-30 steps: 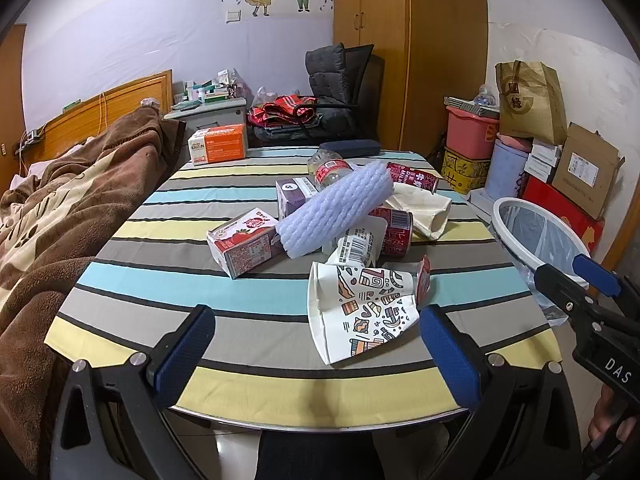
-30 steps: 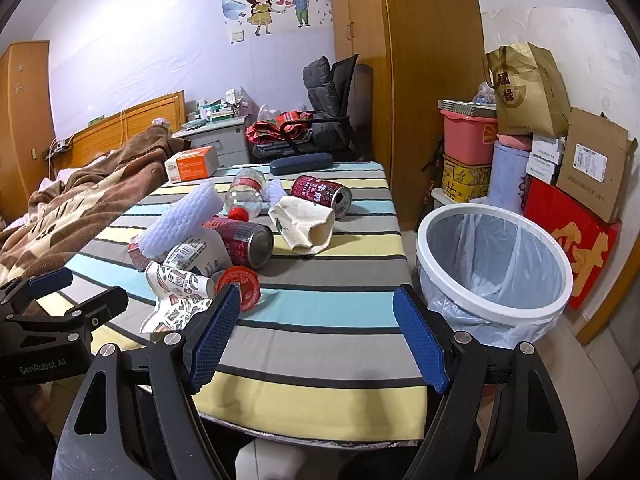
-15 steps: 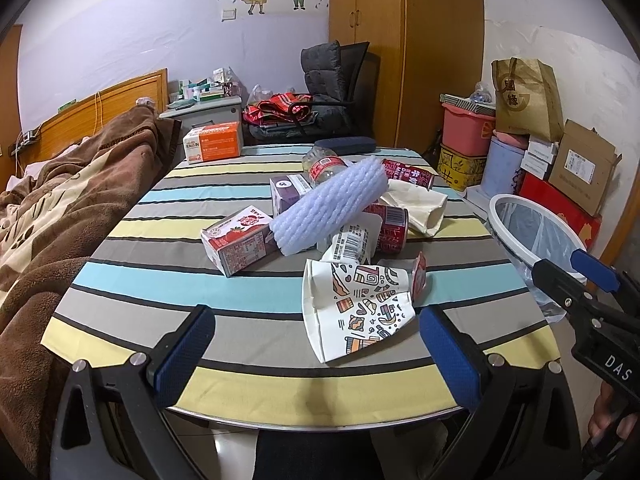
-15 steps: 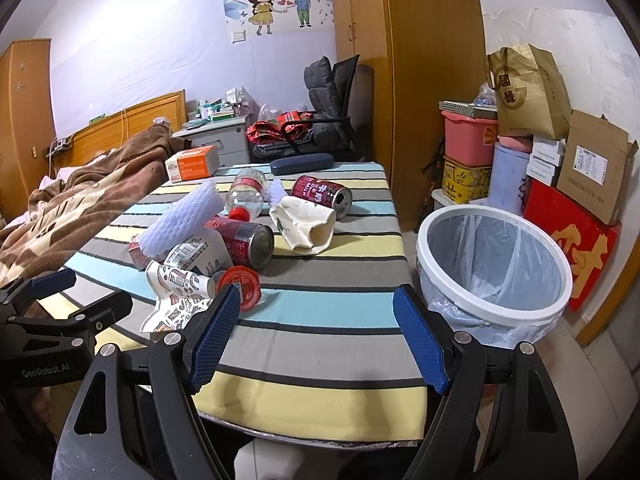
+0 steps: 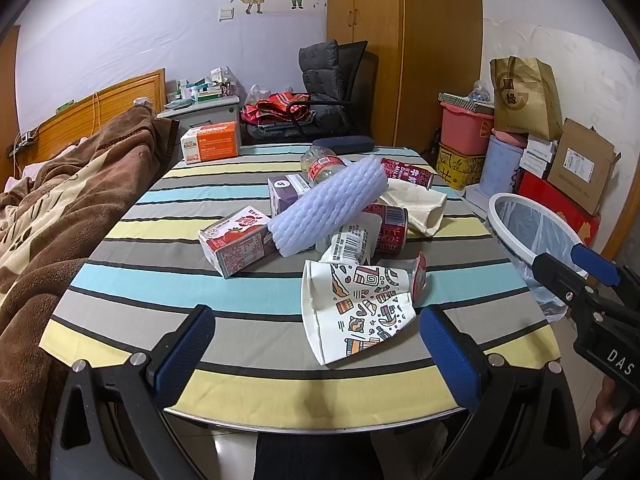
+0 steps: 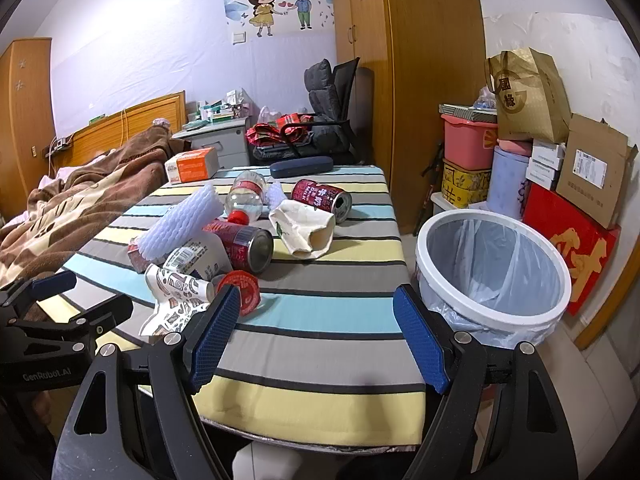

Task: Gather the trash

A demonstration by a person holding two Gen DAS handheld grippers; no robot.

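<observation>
Trash lies heaped mid-table: a flattened patterned paper cup [image 5: 356, 306] [image 6: 176, 292], a white foam sleeve [image 5: 328, 208] [image 6: 180, 220], a red juice carton [image 5: 236, 240], red cans [image 6: 244, 242] [image 6: 322, 198], a plastic bottle [image 6: 246, 194], a crumpled cream cup [image 6: 306, 230] and a red lid [image 6: 242, 290]. The white bin [image 6: 492, 272] [image 5: 528, 232] with a clear liner stands right of the table. My left gripper [image 5: 316, 350] is open at the table's near edge, just short of the patterned cup. Further right along that edge, my right gripper [image 6: 316, 338] is also open and holds nothing.
The table wears a striped cloth [image 5: 248, 296]. An orange box [image 5: 210, 142] and a dark case [image 5: 343, 145] sit at its far end. A bed with a brown blanket [image 5: 52, 216] lies left. Stacked boxes and a paper bag [image 6: 528, 96] line the right wall.
Both grippers have crept slightly forward over the table edge. Nothing on the table has moved.
</observation>
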